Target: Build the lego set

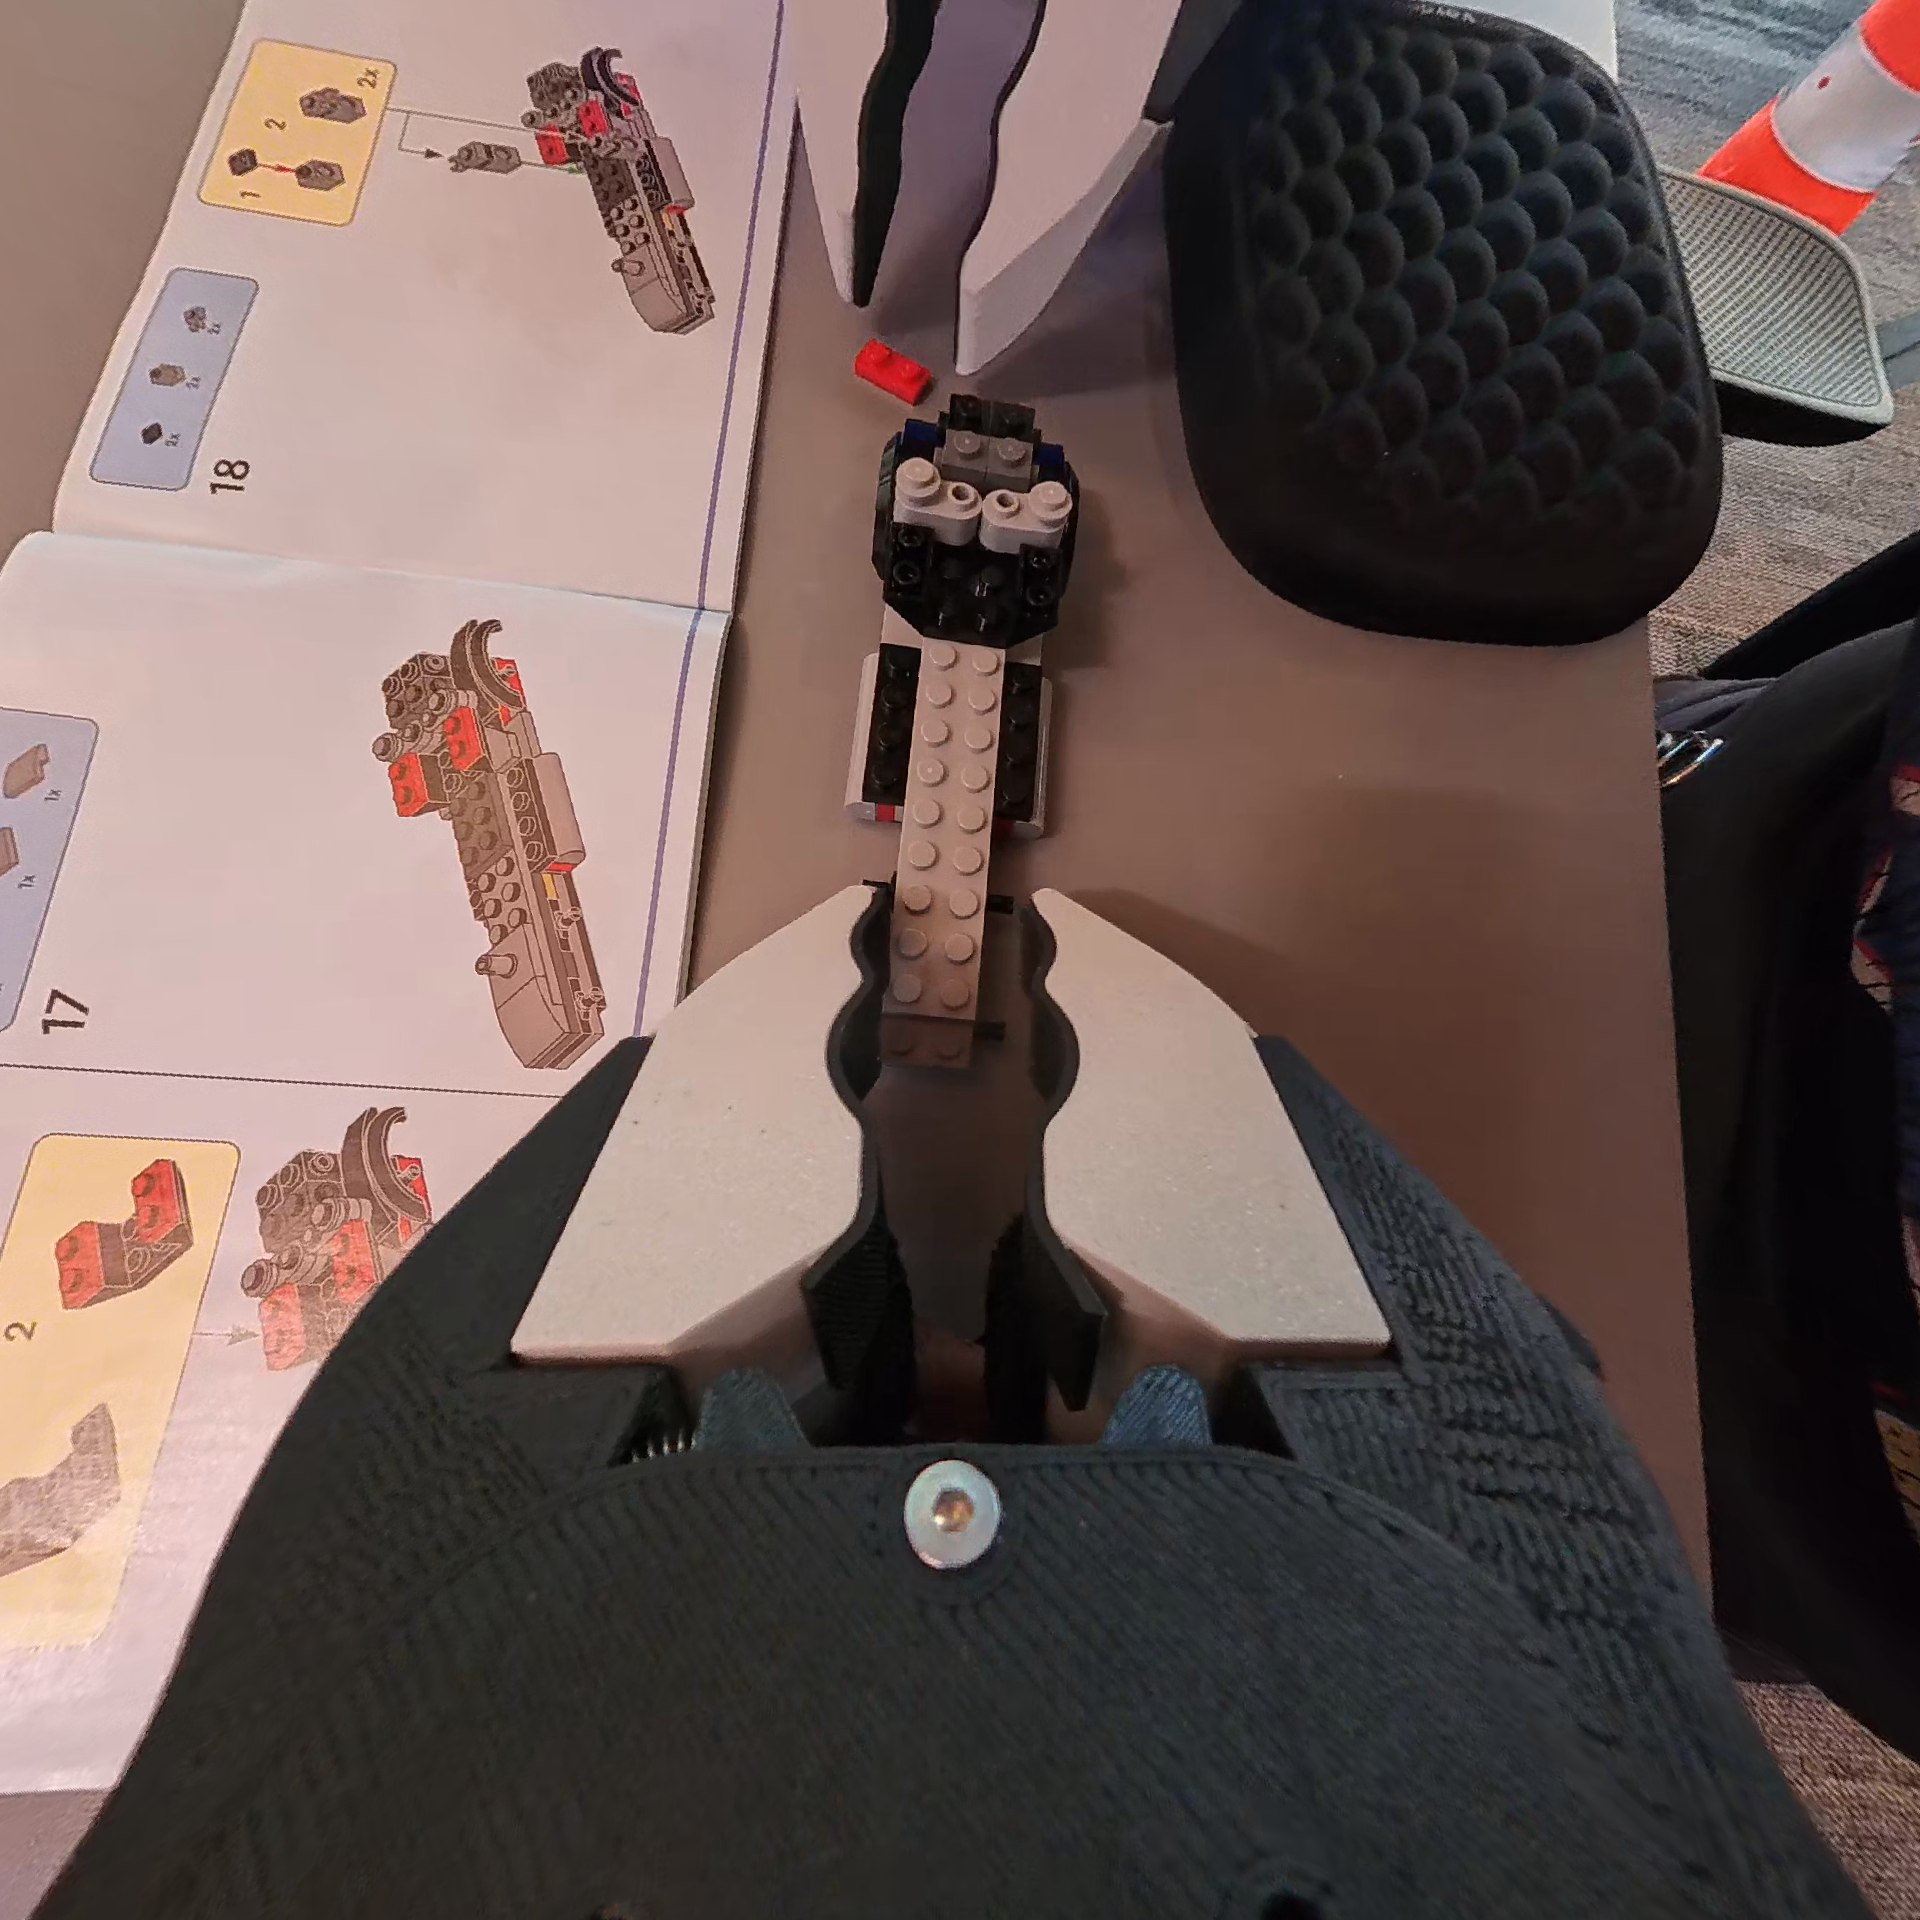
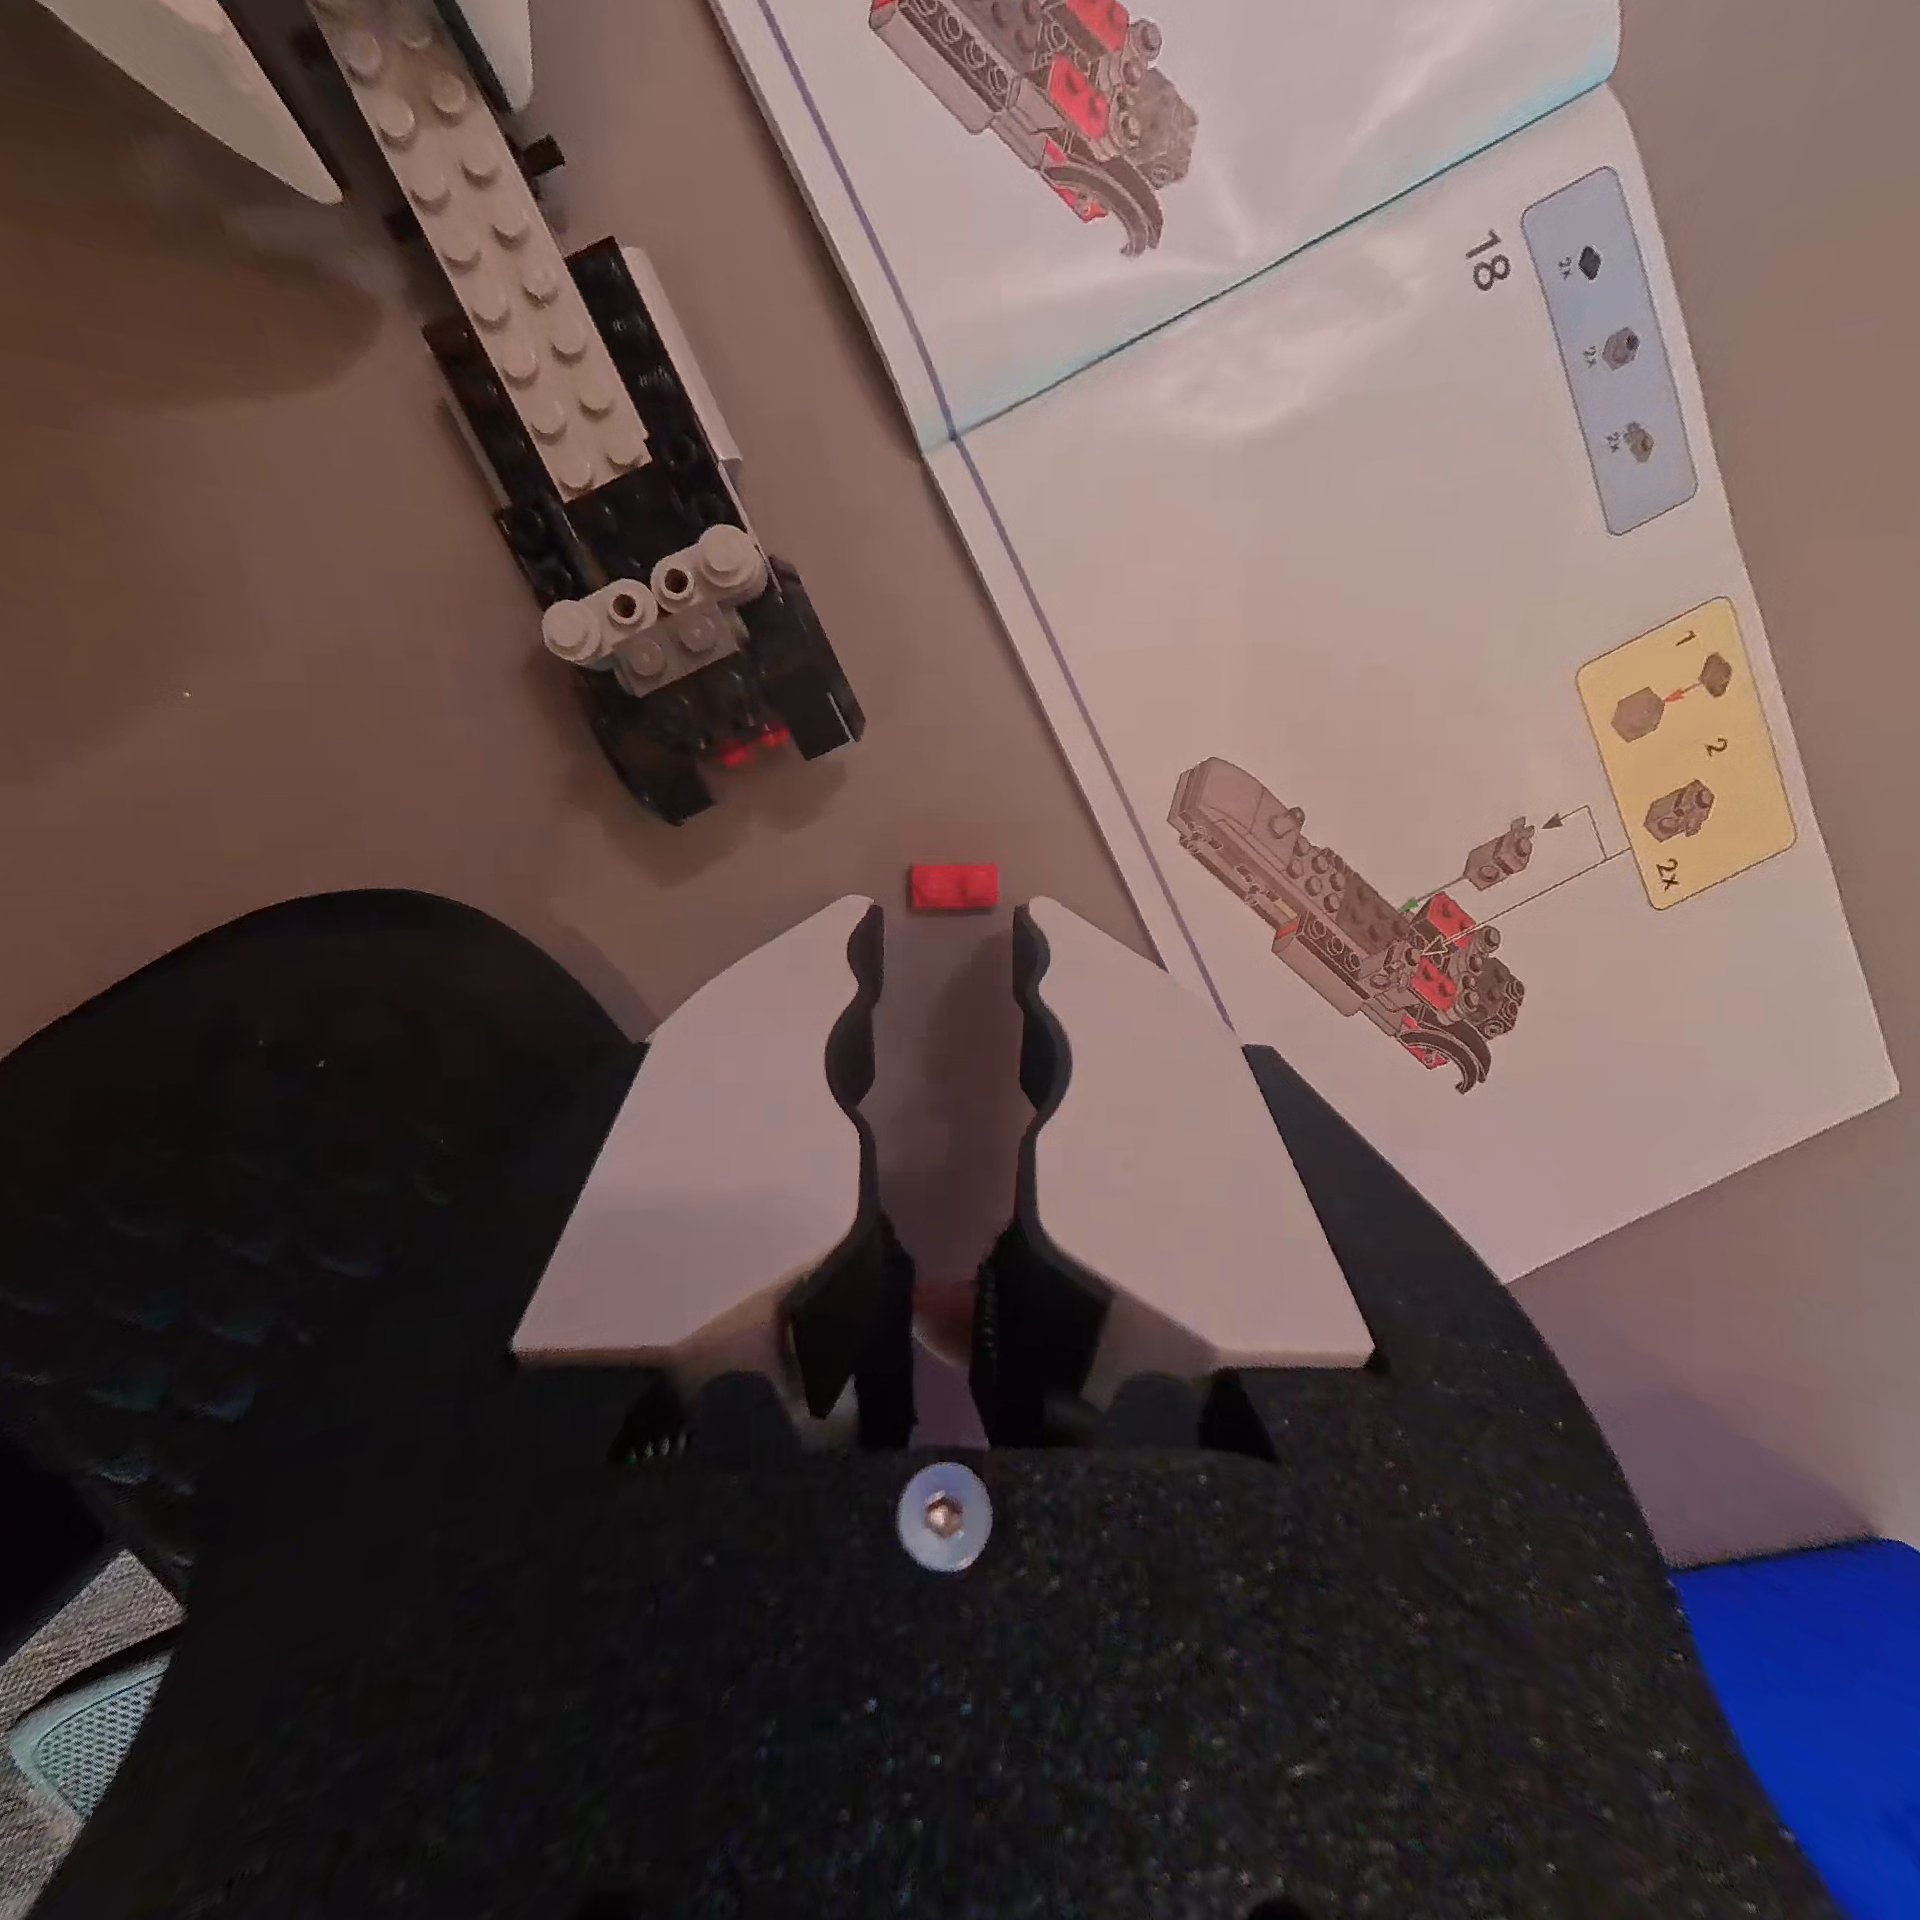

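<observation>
The lego model [image 1: 961, 717] is seen lying flat on the grey-brown worktop [image 1: 1299, 935], its long axis running straight away from the left claw [image 1: 951, 904], with the bulky black-and-grey end pointed at the right claw [image 1: 914, 332] and the slim grey studded plate reaching back. That near end is flanked closely by the left claw's fingers; whether it is truly gripped cannot be told. On the model's left, little room is left: the open instruction booklet [image 1: 416, 520] lies close by, its edge nearly parallel to the model. On the other side, a black dimpled cushion [image 1: 1455, 312] crowds the far end, and the worktop's edge is seen just beyond, so open surface is found mainly beside the model's middle. From the right wrist view, the right claw [image 2: 943, 909] is held narrowly parted and empty, and a small red plate [image 2: 954, 886] is seen just ahead of its tips, loose on bare worktop between model [image 2: 623, 468] and booklet [image 2: 1351, 623].
</observation>
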A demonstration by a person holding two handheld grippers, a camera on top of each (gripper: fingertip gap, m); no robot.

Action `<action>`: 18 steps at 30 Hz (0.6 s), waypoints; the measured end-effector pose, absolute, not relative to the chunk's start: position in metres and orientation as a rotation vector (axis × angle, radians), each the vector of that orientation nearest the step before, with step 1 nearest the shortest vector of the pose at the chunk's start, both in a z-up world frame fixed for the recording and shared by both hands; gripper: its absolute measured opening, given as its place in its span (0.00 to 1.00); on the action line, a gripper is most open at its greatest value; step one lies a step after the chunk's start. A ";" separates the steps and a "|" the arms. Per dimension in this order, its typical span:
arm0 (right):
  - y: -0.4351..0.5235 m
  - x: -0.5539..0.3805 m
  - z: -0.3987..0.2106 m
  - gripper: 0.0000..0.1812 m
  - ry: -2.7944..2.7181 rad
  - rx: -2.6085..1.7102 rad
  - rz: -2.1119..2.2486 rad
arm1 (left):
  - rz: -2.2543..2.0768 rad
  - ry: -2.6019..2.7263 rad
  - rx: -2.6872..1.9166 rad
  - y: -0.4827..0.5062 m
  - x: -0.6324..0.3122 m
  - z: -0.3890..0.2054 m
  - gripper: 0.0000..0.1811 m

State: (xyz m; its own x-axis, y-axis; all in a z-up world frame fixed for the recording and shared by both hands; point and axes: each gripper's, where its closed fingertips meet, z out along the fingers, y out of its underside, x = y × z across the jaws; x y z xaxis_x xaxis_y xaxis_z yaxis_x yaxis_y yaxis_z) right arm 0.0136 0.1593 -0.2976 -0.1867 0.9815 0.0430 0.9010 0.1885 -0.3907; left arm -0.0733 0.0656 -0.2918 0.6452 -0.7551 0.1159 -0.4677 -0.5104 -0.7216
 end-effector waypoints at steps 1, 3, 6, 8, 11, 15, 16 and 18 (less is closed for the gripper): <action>0.160 0.013 -0.298 0.13 -2.180 -1.794 0.411 | -0.561 0.945 -2.196 0.066 -0.073 -0.292 0.13; 0.160 0.011 -0.299 0.13 -2.181 -1.792 0.421 | -0.565 0.941 -2.193 0.066 -0.073 -0.291 0.13; 0.159 0.009 -0.303 0.11 -2.193 -1.789 0.432 | -0.570 0.939 -2.194 0.066 -0.073 -0.291 0.13; 0.158 0.009 -0.304 0.09 -2.200 -1.781 0.430 | -0.571 0.938 -2.198 0.066 -0.073 -0.291 0.13; 0.158 0.009 -0.304 0.09 -2.198 -1.779 0.426 | -0.571 0.940 -2.203 0.066 -0.073 -0.292 0.13; 0.159 0.011 -0.296 0.09 -2.142 -1.792 0.440 | -0.545 0.966 -2.193 0.064 -0.073 -0.291 0.09; 0.157 0.012 -0.291 0.09 -2.122 -1.794 0.456 | -0.513 0.983 -2.183 0.063 -0.072 -0.291 0.09; 0.152 0.016 -0.281 0.09 -2.081 -1.804 0.501 | -0.424 1.016 -2.162 0.063 -0.073 -0.291 0.09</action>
